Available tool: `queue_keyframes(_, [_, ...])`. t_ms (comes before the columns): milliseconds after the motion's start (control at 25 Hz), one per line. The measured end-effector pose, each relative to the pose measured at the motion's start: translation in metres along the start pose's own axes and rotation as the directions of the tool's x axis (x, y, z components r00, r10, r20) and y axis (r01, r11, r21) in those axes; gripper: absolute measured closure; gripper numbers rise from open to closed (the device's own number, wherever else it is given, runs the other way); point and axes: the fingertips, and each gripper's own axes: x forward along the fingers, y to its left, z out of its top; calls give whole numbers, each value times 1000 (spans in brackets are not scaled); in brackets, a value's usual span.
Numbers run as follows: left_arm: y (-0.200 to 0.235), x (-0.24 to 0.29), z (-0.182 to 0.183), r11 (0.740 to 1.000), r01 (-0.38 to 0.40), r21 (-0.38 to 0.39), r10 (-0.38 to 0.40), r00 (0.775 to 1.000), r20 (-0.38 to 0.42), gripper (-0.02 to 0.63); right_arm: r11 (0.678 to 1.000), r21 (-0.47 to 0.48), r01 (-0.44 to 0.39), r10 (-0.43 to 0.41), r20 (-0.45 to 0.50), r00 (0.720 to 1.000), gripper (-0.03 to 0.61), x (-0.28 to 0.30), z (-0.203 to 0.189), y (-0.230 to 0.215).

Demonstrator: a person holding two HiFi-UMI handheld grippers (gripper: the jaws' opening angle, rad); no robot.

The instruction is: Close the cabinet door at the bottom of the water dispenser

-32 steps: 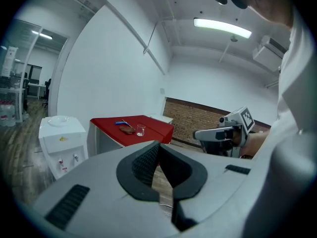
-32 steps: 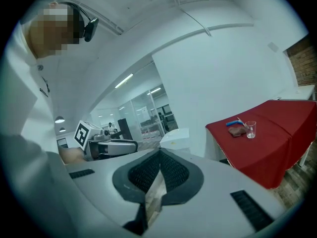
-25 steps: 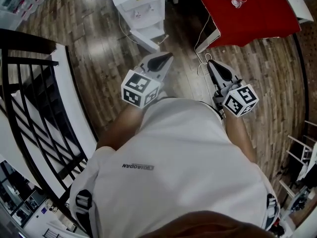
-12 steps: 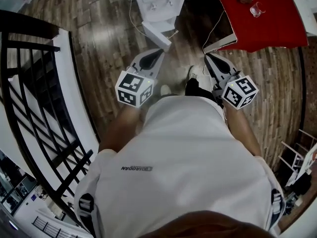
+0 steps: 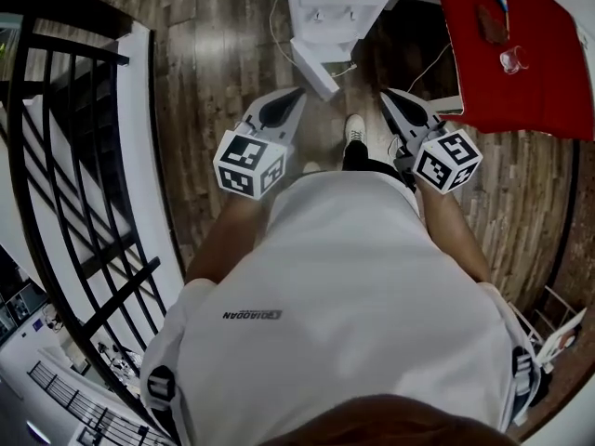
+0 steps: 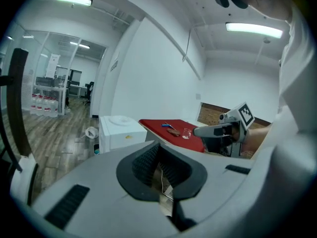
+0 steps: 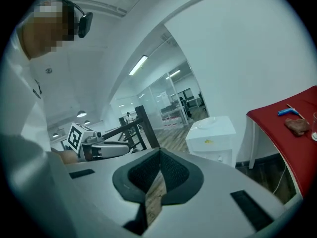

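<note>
The white water dispenser (image 5: 337, 6) stands at the top middle of the head view. Its bottom cabinet door (image 5: 314, 71) hangs open, swung out toward me over the wood floor. My left gripper (image 5: 296, 94) points at the door from just short of it, jaws shut and empty. To the door's right, my right gripper (image 5: 386, 96) is also shut and empty. The left gripper view shows the left gripper (image 6: 159, 145) with the dispenser (image 6: 119, 130) beyond it. In the right gripper view the right gripper (image 7: 159, 155) points toward the dispenser (image 7: 213, 135); the door is hidden there.
A red-covered table (image 5: 525, 63) with a glass (image 5: 509, 59) and small items stands right of the dispenser. A black stair railing (image 5: 74, 156) runs along the left. A cable (image 5: 277, 35) lies on the floor by the dispenser. The person's shoe (image 5: 354, 128) sits between the grippers.
The person has stepped toward the dispenser, which now sits nearer and more centred in the head view. Both grippers moved forward with the body and stayed shut.
</note>
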Motion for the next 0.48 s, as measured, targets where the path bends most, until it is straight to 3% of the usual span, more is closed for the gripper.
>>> queue_keyframes(480, [55,64,52,983,-178,-51,180,983,32,621,989,-42,-144,141,-69,988,566,73,61,-78])
